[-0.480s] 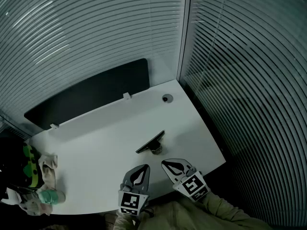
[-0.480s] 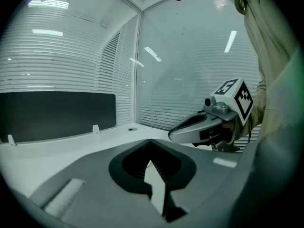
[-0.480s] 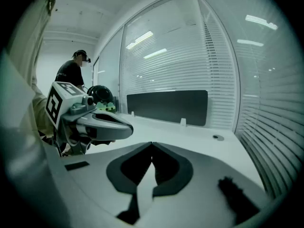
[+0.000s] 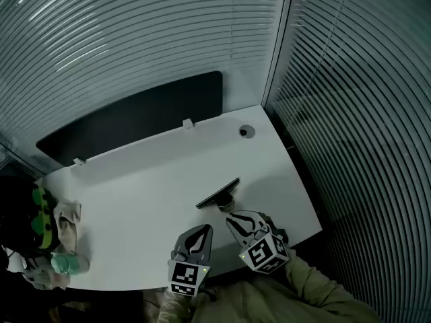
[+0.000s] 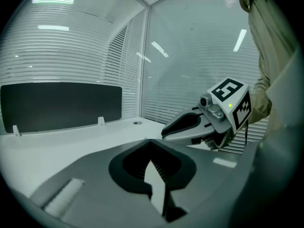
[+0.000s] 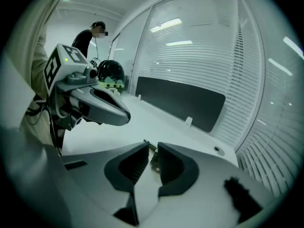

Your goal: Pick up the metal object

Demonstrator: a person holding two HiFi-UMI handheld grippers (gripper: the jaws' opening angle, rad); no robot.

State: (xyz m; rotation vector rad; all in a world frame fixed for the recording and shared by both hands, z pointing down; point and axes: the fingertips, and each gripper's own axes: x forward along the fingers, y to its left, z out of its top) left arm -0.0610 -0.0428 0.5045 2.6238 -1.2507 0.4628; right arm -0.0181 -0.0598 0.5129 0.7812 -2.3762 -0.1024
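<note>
Our right gripper [image 4: 236, 219], narrowly parted, has edged toward the metal object [image 4: 218, 194] at its eleven o'clock, nearly graspable; left gripper [image 4: 201, 231] clamped empty.

We wear olive-drab long sleeve [image 4: 316, 296], loose and creased. Our left gripper [image 4: 202, 236] has grey leaf-shaped shells and black pads [image 5: 135, 161] with fine ribs. Our right gripper [image 4: 237, 221] has same grey shells and same black ribbed lining. Each carries white cube with black square markers: left cube [image 4: 186, 276], right cube [image 4: 262, 256]. We note small green light [image 5: 230, 105] on right cube, and thin dark cable [image 5: 246, 132] below it.
</note>
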